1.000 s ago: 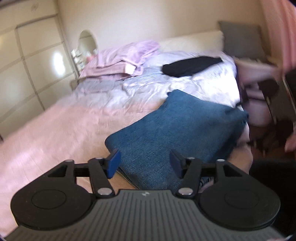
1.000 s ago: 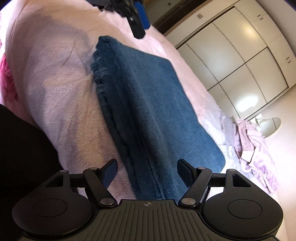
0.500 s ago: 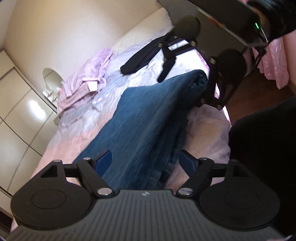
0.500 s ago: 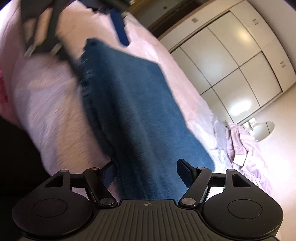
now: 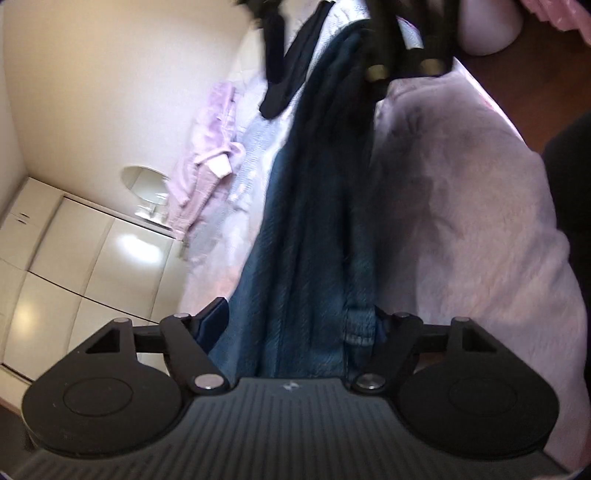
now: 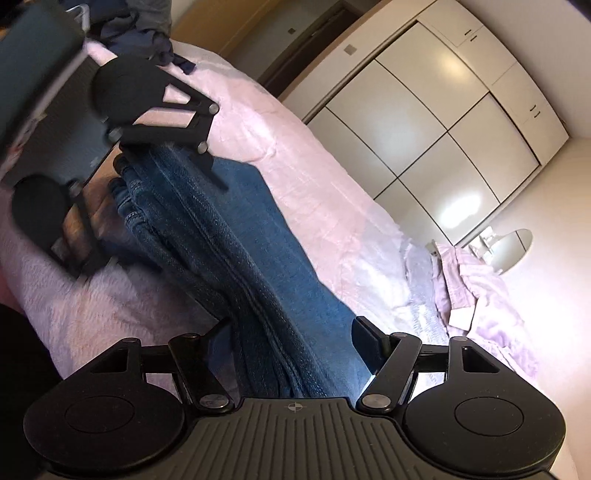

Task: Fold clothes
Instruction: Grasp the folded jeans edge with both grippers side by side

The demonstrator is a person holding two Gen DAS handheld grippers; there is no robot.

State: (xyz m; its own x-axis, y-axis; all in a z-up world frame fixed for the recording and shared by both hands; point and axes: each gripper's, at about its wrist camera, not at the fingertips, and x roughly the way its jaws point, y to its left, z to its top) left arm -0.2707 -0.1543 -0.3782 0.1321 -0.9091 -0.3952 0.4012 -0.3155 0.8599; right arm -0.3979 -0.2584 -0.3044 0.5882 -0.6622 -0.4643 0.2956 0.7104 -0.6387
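Folded blue jeans (image 5: 306,229) lie near the edge of a bed with a pale pink cover (image 5: 461,206). My left gripper (image 5: 299,321) is open, its fingers either side of one end of the folded stack. My right gripper (image 6: 295,332) is open, its fingers either side of the opposite end of the jeans (image 6: 236,236). Each gripper shows in the other's view: the right one (image 5: 399,48) at the far end, the left one (image 6: 122,155) at the far end. I cannot tell whether the pads touch the denim.
A black garment (image 5: 291,66) and a lilac garment (image 5: 210,147) lie further up the bed. White wardrobe doors (image 6: 424,122) and a small round mirror (image 6: 506,243) stand beyond the bed. Dark clothes (image 6: 147,26) lie at the bed's foot.
Both grippers have moved in onto the jeans' opposite ends, so the folded stack now sits between each pair of open fingers. The left gripper has also rolled sideways.
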